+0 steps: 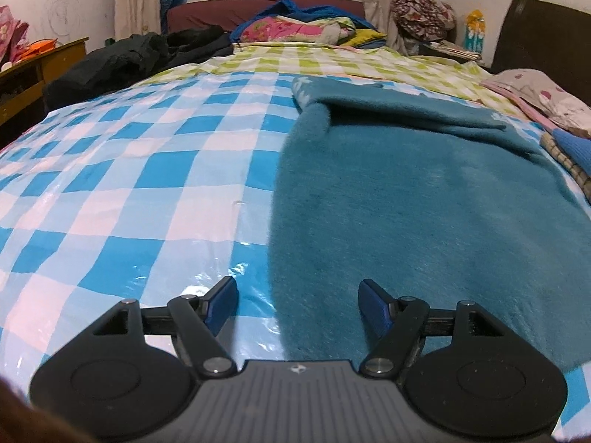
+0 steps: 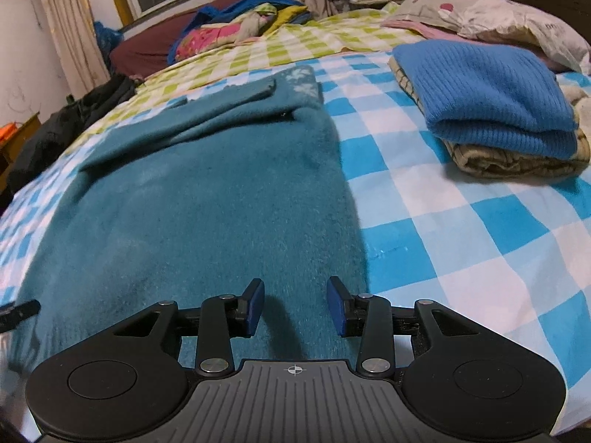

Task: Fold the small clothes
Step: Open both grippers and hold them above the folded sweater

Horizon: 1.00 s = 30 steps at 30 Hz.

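- We see one bed [image 1: 110,192], covered by one glossy blue-and-white checked sheet, with one green-and-white checked cover [image 1: 295,59] beyond it.
- One teal fleece garment [image 1: 424,203] lies flat on the blue checked sheet; one sleeve [image 2: 207,118] is folded across its far end, and a patch of white pattern shows at the far edge.
- We count one heap of dark clothing [image 1: 129,59] at the bed's far left side and one colourful pile of bedding [image 1: 303,26] near the window.
- One stack of two folded pieces sits to the right of the teal garment, apart from it: one blue ribbed knit [image 2: 487,99] on top of one beige checked piece [image 2: 517,158].
- One patterned pillow [image 2: 498,11] lies behind that stack.
- Our left gripper [image 1: 297,304] hangs over the garment's left edge, its two blue-padded fingers spread wide, with nothing gripped.
- Our right gripper [image 2: 295,304] hovers over the near part of the garment, its two fingers parted more narrowly, pinching nothing.
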Each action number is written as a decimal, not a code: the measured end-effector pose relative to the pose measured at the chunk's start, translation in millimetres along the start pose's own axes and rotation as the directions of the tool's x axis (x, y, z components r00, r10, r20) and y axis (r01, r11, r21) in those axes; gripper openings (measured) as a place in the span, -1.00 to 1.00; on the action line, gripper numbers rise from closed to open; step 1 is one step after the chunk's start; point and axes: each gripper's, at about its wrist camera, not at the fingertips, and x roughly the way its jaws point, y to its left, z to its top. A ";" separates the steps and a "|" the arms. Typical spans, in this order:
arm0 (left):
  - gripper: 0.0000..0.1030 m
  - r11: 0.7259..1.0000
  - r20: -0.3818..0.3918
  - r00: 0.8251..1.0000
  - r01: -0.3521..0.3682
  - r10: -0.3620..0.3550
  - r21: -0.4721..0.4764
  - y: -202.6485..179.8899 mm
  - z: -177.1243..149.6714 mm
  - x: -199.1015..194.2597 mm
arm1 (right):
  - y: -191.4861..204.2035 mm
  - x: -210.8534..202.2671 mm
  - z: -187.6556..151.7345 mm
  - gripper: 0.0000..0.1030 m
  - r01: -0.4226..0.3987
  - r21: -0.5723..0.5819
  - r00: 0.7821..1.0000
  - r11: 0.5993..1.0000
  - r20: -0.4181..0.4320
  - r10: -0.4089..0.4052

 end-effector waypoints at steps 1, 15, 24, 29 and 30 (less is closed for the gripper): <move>0.48 1.000 0.000 1.000 0.007 -0.007 0.006 -1.5 -0.9 -1.0 | -0.6 -0.7 -0.1 -0.28 -0.001 0.002 1.000 1.000 -0.004 0.001; 0.24 0.998 0.001 0.998 0.069 -0.069 0.001 -8.4 -4.2 -7.0 | -5.1 -12.5 -8.1 -0.31 -0.034 0.012 0.998 0.999 -0.056 0.035; 0.30 0.999 0.002 0.999 0.053 -0.053 0.010 -13.5 -2.7 -3.9 | -11.0 -17.1 -17.2 -0.28 0.081 0.006 0.996 0.997 -0.049 -0.080; 0.29 0.999 -0.011 0.999 0.052 -0.052 -0.004 -13.7 -1.2 -3.9 | -9.0 -16.6 -24.5 -0.26 0.011 0.024 0.997 1.000 -0.072 -0.009; 0.28 0.999 -0.011 0.999 0.051 -0.051 -0.007 -13.9 -0.7 -4.1 | -9.0 -16.2 -23.5 -0.30 -0.005 0.032 0.997 0.999 -0.075 0.007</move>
